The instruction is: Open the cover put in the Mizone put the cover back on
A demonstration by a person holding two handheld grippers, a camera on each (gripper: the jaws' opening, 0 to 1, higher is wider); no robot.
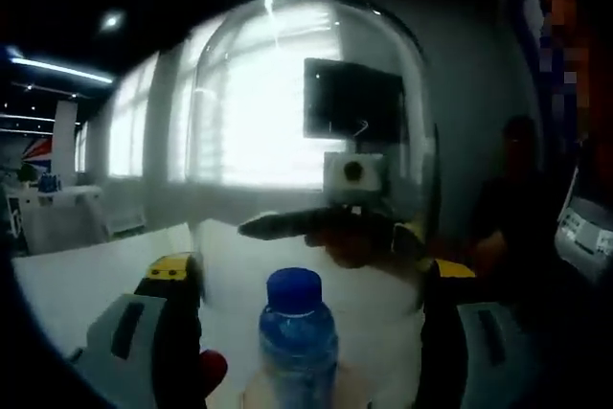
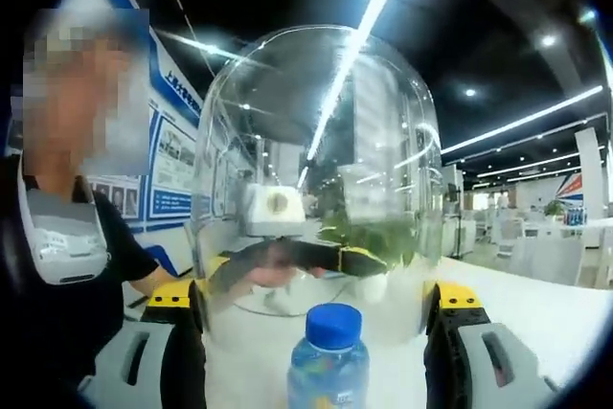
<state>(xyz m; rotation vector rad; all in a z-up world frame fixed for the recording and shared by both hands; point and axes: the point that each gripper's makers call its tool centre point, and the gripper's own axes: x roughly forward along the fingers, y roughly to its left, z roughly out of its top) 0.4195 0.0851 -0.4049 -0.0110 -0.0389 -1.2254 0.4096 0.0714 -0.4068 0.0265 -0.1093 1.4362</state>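
While your left tongs [image 1: 311, 352] clamp the clear dome cover [image 1: 311, 141] by its lower sides, lifted, the blue-capped Mizone bottle [image 1: 297, 337] stands between their jaws on the white surface [image 1: 86, 275]

Through your right gripper view, your right tongs [image 2: 316, 332] grip the same cover [image 2: 316, 170] from the opposite side, with the bottle [image 2: 329, 361] just ahead between the jaws and a person [image 2: 67, 265] beyond, left

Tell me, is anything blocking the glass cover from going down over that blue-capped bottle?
Nothing visible does. The glass cover is held up clear, and the bottle stands just below its open rim with only bare white table around it.
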